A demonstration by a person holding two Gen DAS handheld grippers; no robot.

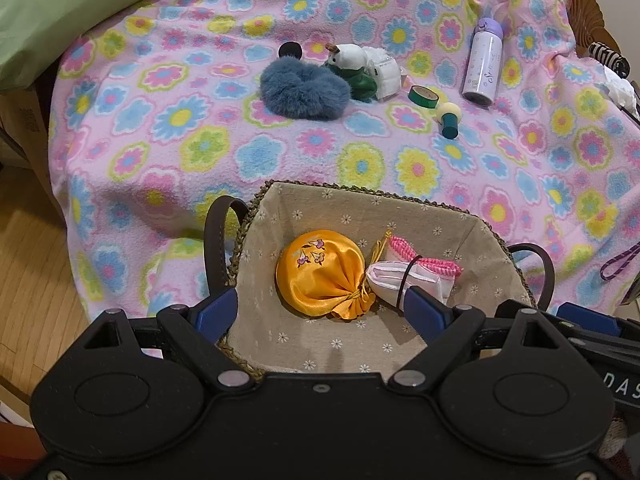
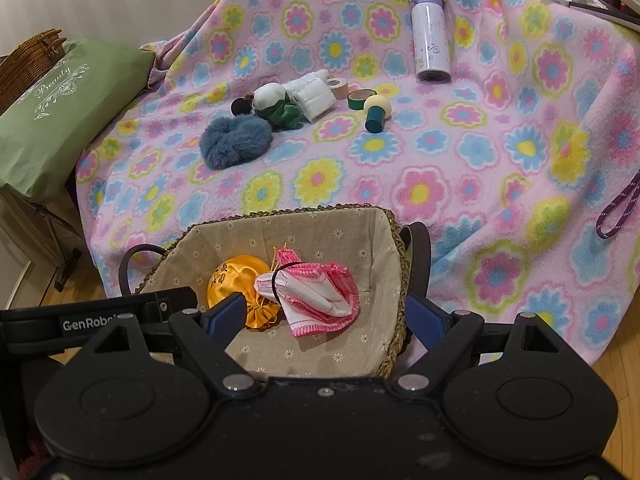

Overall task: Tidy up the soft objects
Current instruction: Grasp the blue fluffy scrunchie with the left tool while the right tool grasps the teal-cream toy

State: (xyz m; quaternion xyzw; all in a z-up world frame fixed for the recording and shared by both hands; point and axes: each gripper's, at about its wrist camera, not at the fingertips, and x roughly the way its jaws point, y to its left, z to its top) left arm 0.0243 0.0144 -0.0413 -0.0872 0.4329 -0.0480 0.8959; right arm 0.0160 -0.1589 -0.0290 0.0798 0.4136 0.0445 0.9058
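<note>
Both grippers hang over the basket (image 1: pixel 360 200), pointed down and forward. The left gripper (image 1: pixel 316 312) has its jaws spread and holds nothing; the basket's left wall and handle sit between its pads. The right gripper (image 2: pixel 326 316) is likewise released and empty, with the basket's right wall between its pads.

Inside the basket lie two soft items already stowed: a pouch (image 1: pixel 320 272), orange satin, and just beside it, touching, a cloth (image 2: pixel 316 300), white with pink edging and banded by a black tie.

Step in hand, as judged: between placements. Two items are in; more remain on the blanket (image 1: pixel 160 140).

Farther out, well apart from both grippers, lies a scrunchie (image 1: pixel 304 88), blue and furry. Touching its far side is a plush (image 1: pixel 348 60), white and green, with a white pad (image 1: pixel 386 70) behind it. These appear to be the remaining soft items.

Hard items lie to the right: tape (image 1: pixel 424 96), a peg (image 1: pixel 448 118) and a bottle (image 1: pixel 482 62).

Next move, as judged: reach one gripper forward to the scrunchie, the nearest soft item, keeping the jaws spread, and close on its bulk without dragging the plush.
</note>
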